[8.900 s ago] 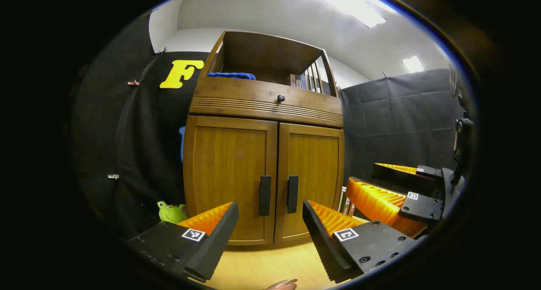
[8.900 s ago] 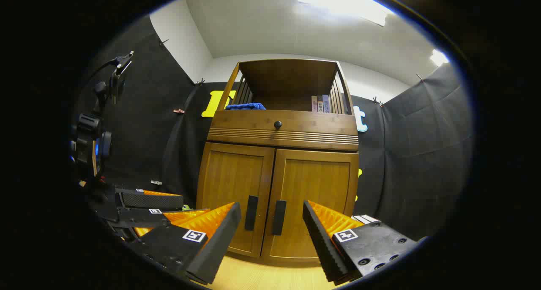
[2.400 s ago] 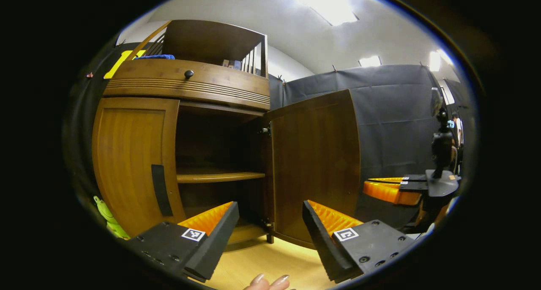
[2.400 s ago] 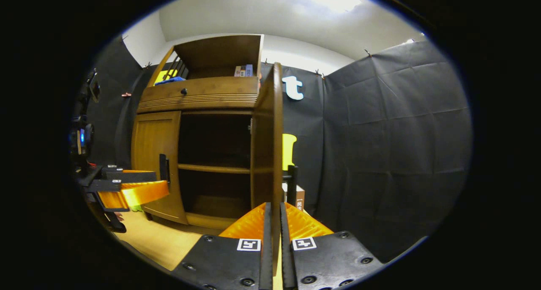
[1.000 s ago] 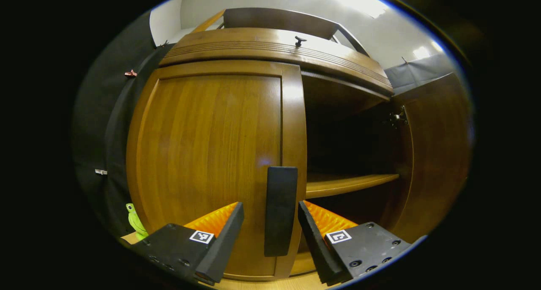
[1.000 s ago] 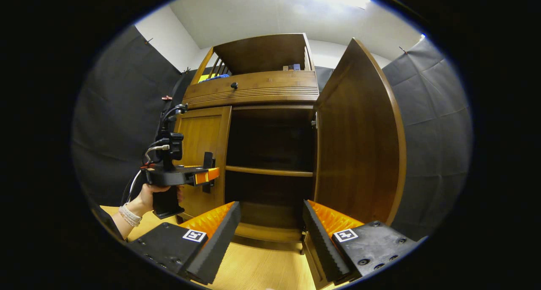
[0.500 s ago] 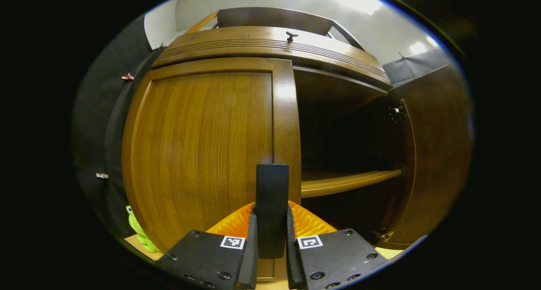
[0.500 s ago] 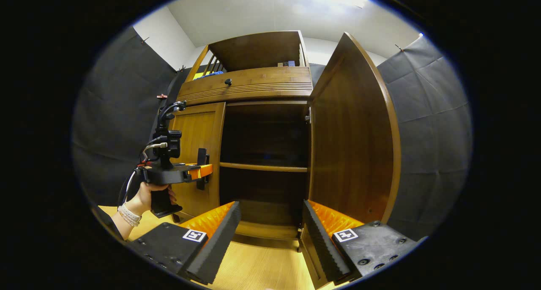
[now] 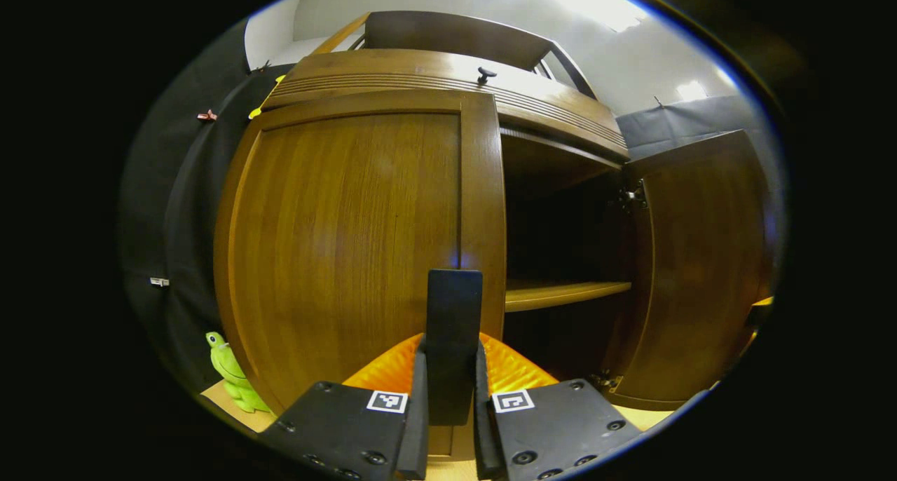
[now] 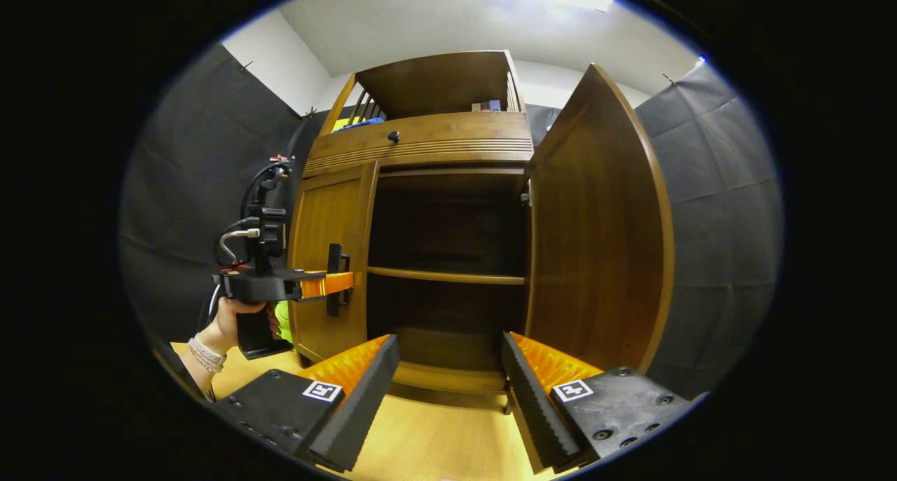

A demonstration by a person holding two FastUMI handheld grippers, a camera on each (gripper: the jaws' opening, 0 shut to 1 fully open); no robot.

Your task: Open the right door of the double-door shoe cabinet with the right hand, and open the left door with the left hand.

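Left gripper (image 9: 448, 397) clamped on the handle (image 9: 453, 341) of the cabinet's (image 10: 427, 144) left door (image 9: 350, 242); right gripper (image 10: 448, 390), fingers apart, before the swung-out right door (image 10: 596, 242).

From my left gripper view the left door (image 9: 350, 235) stands straight ahead with its handle (image 9: 453, 341) between the fingers of my left gripper (image 9: 448, 425), the open compartment and its shelf (image 9: 564, 293) to the right of it, and the right door (image 9: 701, 271) swung out beyond that. A toy frog (image 9: 231, 379) sits on the floor (image 10: 434, 442) to the left of the shoe cabinet (image 10: 427, 144). In my right gripper view, my right gripper (image 10: 448, 404) hangs before the open compartment, apart from the cabinet, with the left gripper and the hand (image 10: 235, 323) holding it off to the left.
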